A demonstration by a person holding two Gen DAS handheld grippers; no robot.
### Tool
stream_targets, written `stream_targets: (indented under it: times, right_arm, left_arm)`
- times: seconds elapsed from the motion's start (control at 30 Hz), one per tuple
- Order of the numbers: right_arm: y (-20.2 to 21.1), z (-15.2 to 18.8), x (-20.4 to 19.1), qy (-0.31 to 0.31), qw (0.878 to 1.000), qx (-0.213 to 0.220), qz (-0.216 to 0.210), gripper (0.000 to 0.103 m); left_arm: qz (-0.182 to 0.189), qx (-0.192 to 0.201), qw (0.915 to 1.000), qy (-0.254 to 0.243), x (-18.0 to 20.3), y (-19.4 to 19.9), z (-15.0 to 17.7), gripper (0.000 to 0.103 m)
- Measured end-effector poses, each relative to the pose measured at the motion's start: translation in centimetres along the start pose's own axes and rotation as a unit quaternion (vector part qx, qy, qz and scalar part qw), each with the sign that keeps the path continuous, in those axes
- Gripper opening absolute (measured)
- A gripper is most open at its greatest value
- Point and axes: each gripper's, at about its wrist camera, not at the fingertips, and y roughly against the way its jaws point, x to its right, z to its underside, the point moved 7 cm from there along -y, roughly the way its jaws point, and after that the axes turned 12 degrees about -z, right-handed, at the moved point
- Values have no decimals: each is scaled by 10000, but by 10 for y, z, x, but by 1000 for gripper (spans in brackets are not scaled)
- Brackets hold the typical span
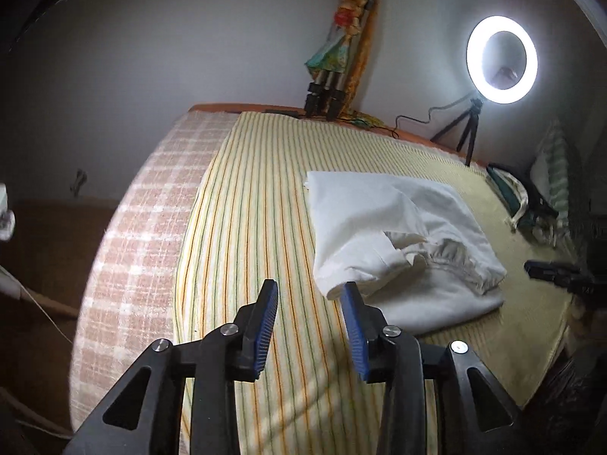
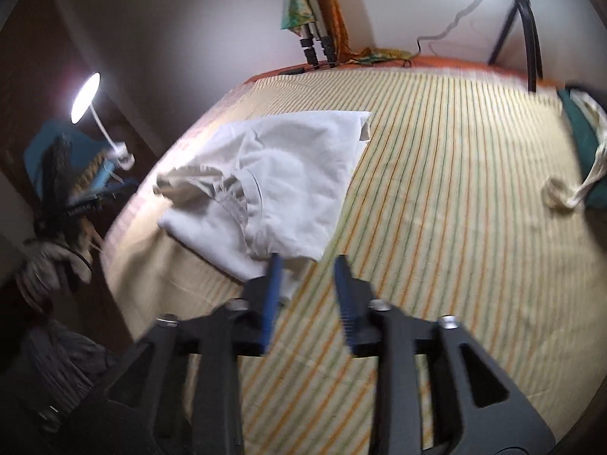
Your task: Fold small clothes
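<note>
Over the near edge of the bed (image 1: pixel 242 227), the left tongs (image 1: pixel 309 295) stood partly open with nothing between the blue pads; the right-hand pad's tip lay against or just in front of the near left corner of the white garment (image 1: pixel 398 235), and contact could not be told. Across on the other side, the right tongs (image 2: pixel 308 265) were likewise partly open and empty, the left-hand pad overlapping the garment's near right corner (image 2: pixel 288 174) in a blurred view, so touching could not be confirmed. Between both tongs, the garment lay partly folded on the striped bedcover (image 2: pixel 436 189), its gathered waistband showing. Farther off, by the bed's right edge, sat a green bag (image 2: pixel 580 125) with pale cord handles, its contents hidden. At the far edge stood a lit ring light (image 1: pixel 501 60) on a small tripod.
</note>
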Motion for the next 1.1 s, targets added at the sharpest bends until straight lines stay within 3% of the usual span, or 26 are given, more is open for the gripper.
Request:
stream_targets:
  times: [0.13,0.27,0.33,0.4,0.47,0.5,0.6,0.8,0.93,1.03,1.1]
  right_arm:
    - [-9,-4,11,-769,9952,88,-599,42]
    - [-28,-6,26,-1353,9875,60,-802,42]
    - [-37,-6,29,-1496,9848,17,-881,42]
    - [-42,-6,28,-1558,9827,-30,-996,42]
    - [-49,-5,22,-1548,9813,-133,-1136,42]
    - [-50,-4,20,-1522,9815,-146,-1155,38]
    - [-51,-5,15,-1445,9822,-162,-1191,14]
    - [-40,-13,6,-1605,9752,88,-1524,8]
    - [-21,-8,6,-2148,9536,400,-2072,7]
    - [-14,5,11,-2390,9443,496,-2208,7]
    - [-22,16,18,-2511,9452,334,-2059,7]
  left_arm:
    - [379,-277,9952,860,-10,-12,-5,44]
    - [816,-807,9829,1440,-4,-40,-1,46]
    - [968,-1007,9788,1496,6,-52,5,45]
    - [1094,-1188,9751,1517,15,-58,13,32]
    - [1055,-1253,9767,1390,21,-59,20,24]
    - [1040,-1205,9787,1300,24,-56,21,18]
    - [919,-1071,9827,1198,23,-49,20,9]
    - [1051,-967,9792,1445,18,-41,13,2]
    - [1376,-941,9713,1696,17,-25,10,2]
    - [1250,-1015,9753,1514,16,-22,21,2]
    - [1061,-1166,9765,1469,11,-31,34,2]
